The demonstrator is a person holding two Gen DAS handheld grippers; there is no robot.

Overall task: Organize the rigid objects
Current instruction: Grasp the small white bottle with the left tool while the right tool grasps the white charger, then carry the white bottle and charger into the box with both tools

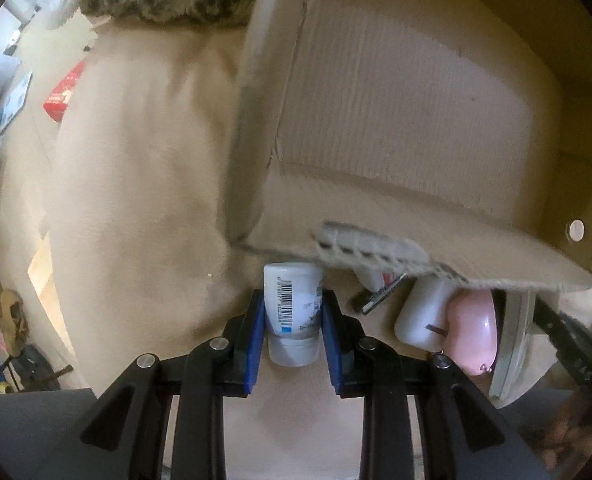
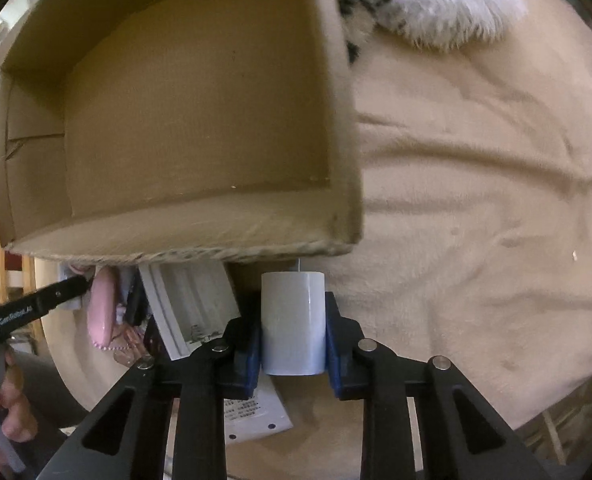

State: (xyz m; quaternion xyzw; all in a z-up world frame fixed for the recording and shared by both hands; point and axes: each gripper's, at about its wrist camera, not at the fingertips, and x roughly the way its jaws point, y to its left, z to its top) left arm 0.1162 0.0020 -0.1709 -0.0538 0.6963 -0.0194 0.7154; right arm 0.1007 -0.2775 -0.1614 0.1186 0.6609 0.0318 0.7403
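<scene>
Bottle: small white barcoded bottle (image 1: 294, 312) sits right between the blue pads, just below the box's near edge.
Left gripper: left gripper (image 1: 294, 334) clamped on that bottle, pads pressing both its sides.
Cylinder: plain white cylinder (image 2: 292, 322) stands upright between the other pads.
Right gripper: right gripper (image 2: 294, 340) grasping the cylinder, tight on both flanks.
Box: open cardboard box (image 2: 200, 220) on the beige blanket (image 2: 475, 200), just beyond both grippers.
Nearby: pink case (image 1: 475, 328), white case (image 1: 423, 316), right of the bottle.
</scene>
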